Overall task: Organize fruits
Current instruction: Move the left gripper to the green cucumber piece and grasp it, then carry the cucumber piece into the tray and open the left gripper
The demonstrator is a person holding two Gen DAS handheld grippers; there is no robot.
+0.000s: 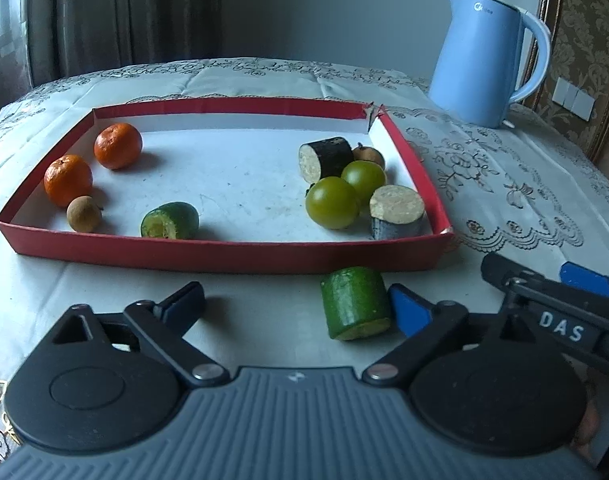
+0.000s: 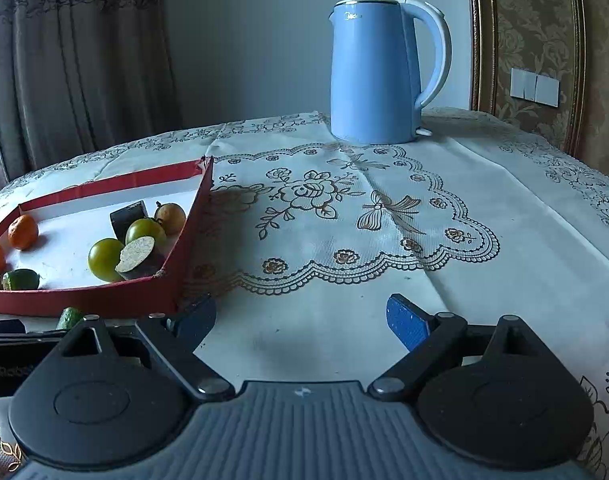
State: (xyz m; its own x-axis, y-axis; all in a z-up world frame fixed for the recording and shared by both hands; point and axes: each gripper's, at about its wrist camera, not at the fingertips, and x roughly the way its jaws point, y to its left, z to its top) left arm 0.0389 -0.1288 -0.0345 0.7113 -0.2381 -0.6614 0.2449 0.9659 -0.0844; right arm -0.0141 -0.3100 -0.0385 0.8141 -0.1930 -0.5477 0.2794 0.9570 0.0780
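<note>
Clearly, from the left wrist view, the left gripper (image 1: 296, 302) stands with its jaws spread wide and grasping nothing, while the short green cucumber chunk with a pale cut face (image 1: 355, 309) lies on the embroidered white tablecloth (image 1: 504, 184), just outside the near wall of the shallow red cardboard tray (image 1: 208, 254) and just beside the blue right-hand pad; the sensible step, I judge, is to shift the jaws rightward so the chunk sits centred between the pads, then close across its rounded skin, not the cut ends, so it cannot roll; the other green cucumber piece (image 1: 170, 221) inside the tray, near its front wall, looks the likely partner for it; from the right wrist view, the right gripper (image 2: 302, 318) is likewise wide apart and empty over bare cloth, well clear of the light blue electric kettle (image 2: 374, 72); it is best kept off to the side, so the lift over the tray wall stays unobstructed.
</note>
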